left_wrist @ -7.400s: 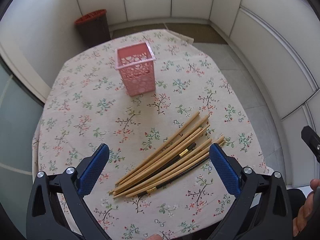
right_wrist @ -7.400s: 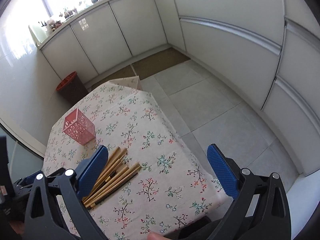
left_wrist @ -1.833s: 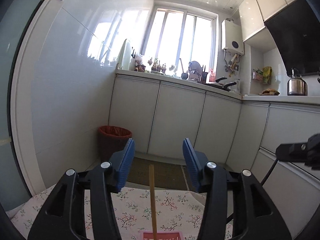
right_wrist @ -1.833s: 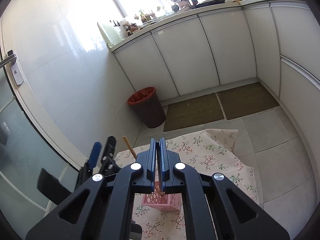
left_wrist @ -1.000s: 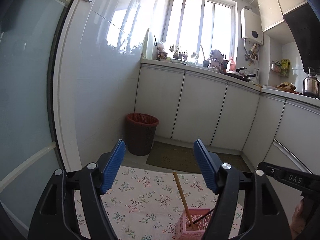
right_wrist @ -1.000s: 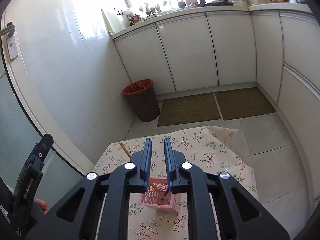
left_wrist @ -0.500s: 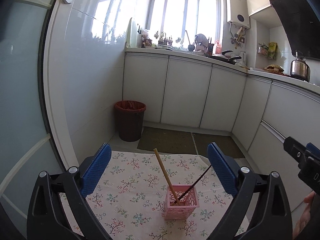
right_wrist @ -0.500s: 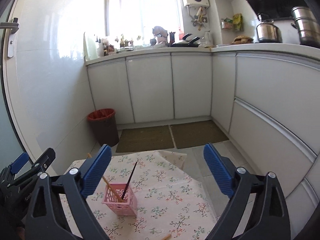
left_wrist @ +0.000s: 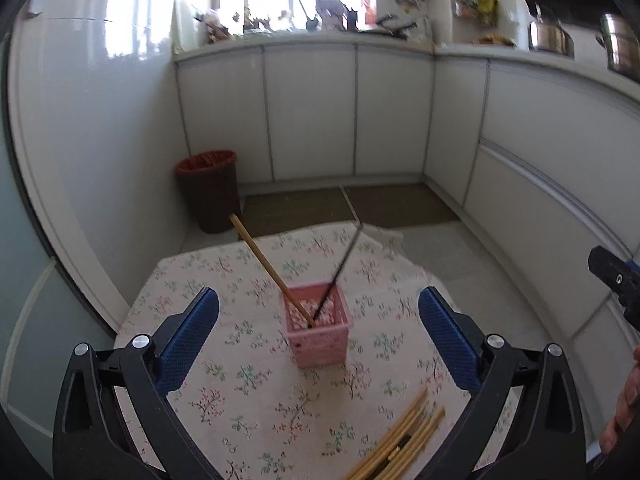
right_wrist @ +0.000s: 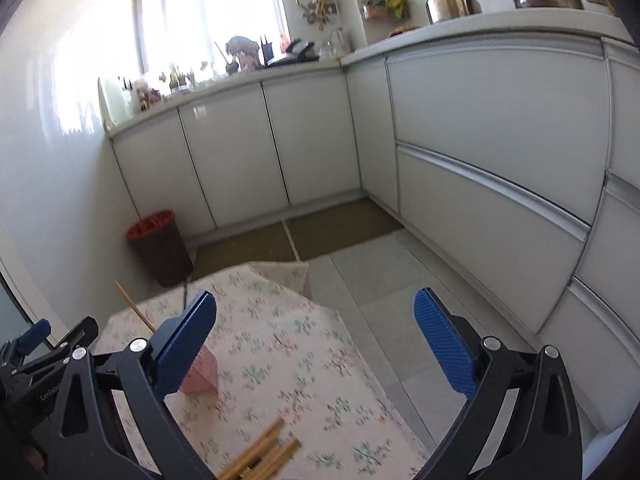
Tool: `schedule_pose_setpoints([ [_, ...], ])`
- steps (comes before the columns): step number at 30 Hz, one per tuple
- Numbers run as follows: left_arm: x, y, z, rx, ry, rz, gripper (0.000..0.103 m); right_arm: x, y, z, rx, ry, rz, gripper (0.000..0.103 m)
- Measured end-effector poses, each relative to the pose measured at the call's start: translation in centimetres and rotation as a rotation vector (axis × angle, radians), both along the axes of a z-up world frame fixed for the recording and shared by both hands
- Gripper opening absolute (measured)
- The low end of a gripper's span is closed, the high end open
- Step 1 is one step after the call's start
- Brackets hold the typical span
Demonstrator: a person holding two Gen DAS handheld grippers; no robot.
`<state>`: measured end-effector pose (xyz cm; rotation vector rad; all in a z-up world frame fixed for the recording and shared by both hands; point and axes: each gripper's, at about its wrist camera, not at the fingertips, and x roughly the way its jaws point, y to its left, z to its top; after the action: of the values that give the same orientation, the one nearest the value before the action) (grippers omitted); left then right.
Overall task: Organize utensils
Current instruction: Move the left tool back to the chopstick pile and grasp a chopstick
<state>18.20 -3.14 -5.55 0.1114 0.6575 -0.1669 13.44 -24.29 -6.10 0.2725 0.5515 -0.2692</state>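
- Since the earliest frames: two chopsticks gone from the pile into the pink basket point(left_wrist: 316, 328); both claws pulled back from it and tipped down toward the counter point(left_wrist: 248, 400).
- Left claw point(left_wrist: 318, 334): spread wide, the last of its opening just finishing, nothing between the pads.
- Right claw point(right_wrist: 314, 340): spread wide, empty.
- Nearest: pile point(left_wrist: 400, 444) of bamboo and dark chopsticks, flat on the cloth at the bottom edge of both views, below and slightly right of the left claw's centre, low and left of centre for the right one.
- Long axes running diagonally, near ends lower left, far ends upper right; a pinch across the sticks likely needs the pads set crosswise to that line.
- Neither claw clearly nearer.
- Middle: basket upright, mid-counter, well apart from the pile; bamboo stick point(left_wrist: 272, 268) leaning left, dark stick point(left_wrist: 340, 268) leaning right.
- Bare cloth all round the basket; counter's right edge near the pile, floor beyond.
- Far: red-rimmed bin point(left_wrist: 210, 190), cabinets.
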Motion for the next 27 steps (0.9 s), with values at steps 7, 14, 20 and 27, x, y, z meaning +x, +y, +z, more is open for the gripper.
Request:
schedule_pose_setpoints([
  [7, 3.0, -6.3, -8.9, 0.21, 0.358, -0.22, 0.096, 0.2, -3.3, -6.9, 0.23, 0.313, 0.008, 0.096],
  [14, 6.9, -10.2, -15.1, 0.188, 0.612, -0.26, 0.095, 0.4, -7.9, -13.5, 0.553, 0.519, -0.085, 0.096],
  [20, 9.3, -11.6, -20.0, 0.204, 0.759, -0.224, 0.056, 0.9, -8.1, -15.8, 0.627, 0.582, -0.086, 0.095],
  [27, 9.6, -11.9, -20.7, 0.214, 0.747, -0.243, 0.044, 1.4, -7.5, -16.6, 0.656, 0.624, -0.067, 0.095],
])
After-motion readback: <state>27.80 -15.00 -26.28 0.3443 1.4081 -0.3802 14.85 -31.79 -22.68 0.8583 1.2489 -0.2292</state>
